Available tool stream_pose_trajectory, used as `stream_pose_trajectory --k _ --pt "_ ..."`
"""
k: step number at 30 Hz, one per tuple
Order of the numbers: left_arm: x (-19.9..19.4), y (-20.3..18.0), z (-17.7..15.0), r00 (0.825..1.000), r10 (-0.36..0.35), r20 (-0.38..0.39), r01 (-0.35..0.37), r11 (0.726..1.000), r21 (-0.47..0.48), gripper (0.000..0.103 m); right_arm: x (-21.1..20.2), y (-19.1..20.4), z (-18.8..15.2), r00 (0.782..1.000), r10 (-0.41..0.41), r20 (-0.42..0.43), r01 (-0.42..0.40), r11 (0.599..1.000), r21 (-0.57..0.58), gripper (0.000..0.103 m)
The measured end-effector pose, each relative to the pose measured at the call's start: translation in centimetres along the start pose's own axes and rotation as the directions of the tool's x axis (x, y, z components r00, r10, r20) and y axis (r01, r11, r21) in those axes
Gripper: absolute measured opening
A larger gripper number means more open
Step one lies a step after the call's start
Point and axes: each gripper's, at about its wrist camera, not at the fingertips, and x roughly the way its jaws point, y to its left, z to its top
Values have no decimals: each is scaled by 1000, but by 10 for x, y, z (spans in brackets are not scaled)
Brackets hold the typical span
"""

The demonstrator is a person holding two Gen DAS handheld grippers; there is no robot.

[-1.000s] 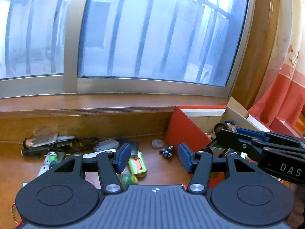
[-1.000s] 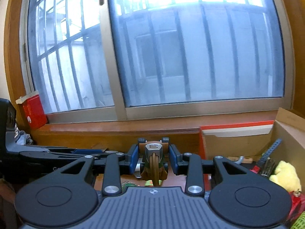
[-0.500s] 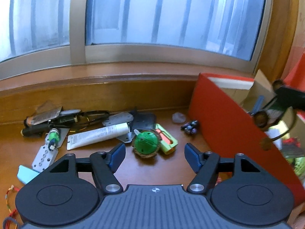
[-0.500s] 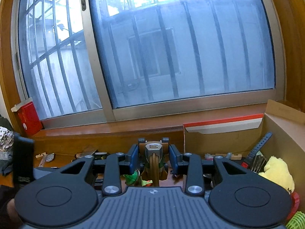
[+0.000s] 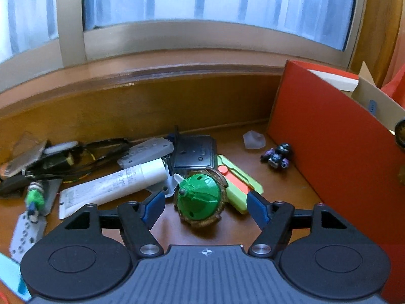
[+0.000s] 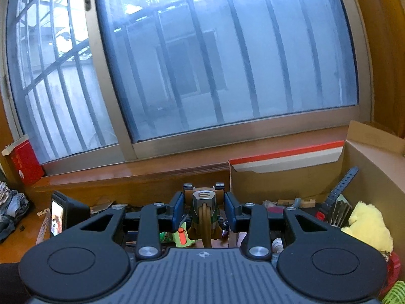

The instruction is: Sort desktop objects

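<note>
The left gripper (image 5: 205,206) has its jaws spread wide on either side of the green spinning top (image 5: 200,197), not touching it. Beyond the top lies a white tube (image 5: 114,186). The right gripper (image 6: 203,210) clamps a brown toy vehicle (image 6: 203,202) beside the red box (image 5: 336,147).

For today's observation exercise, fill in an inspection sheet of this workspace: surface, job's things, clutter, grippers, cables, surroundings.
Surface: wooden desk under a window sill, crowded at the back.
Job's things: green spinning top on the desk; brown toy vehicle held aloft; red box at the right, already holding a yellow plush.
Clutter: white tube, lime and orange toy, small dark figure, grey plates.
Grippers: left gripper open, pads either side of the top without touching; right gripper shut on the toy vehicle.
Cables: thin black wires at back left.
Surroundings: barred window, wooden frame.
</note>
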Motion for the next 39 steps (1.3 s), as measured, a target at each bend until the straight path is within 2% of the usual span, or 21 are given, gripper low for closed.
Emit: stream_pose_trajectory --k 3,5,7,11,14,21,29,39 --pt "9 11 -2 999 -53 1 53 998 -45 71 9 0 0 1000 -18 -12 18 1000 2 37" --pt "12 19 -4 996 -92 15 93 992 -89 64 14 0 0 999 -30 -22 30 1000 7 37" --pt "12 22 -6 995 -96 37 99 990 -99 54 19 0 -1 999 -40 -32 40 999 11 37" --pt "10 23 -8 993 -106 50 111 989 -96 52 26 2 -3 997 -57 -48 57 998 12 37" --pt "0 21 -8 991 -114 68 120 989 -91 42 25 5 -4 997 -64 -47 64 998 6 37" --pt "-25 14 -9 988 -128 87 135 988 -76 42 13 9 -5 998 -57 -25 57 998 -2 37" --pt "-75 -4 -4 975 -147 169 155 987 -35 42 -10 13 -5 1000 -23 11 23 1000 -11 37" --pt "-118 -35 9 966 -137 217 139 990 7 42 -36 9 -2 999 33 43 -31 999 -32 37"
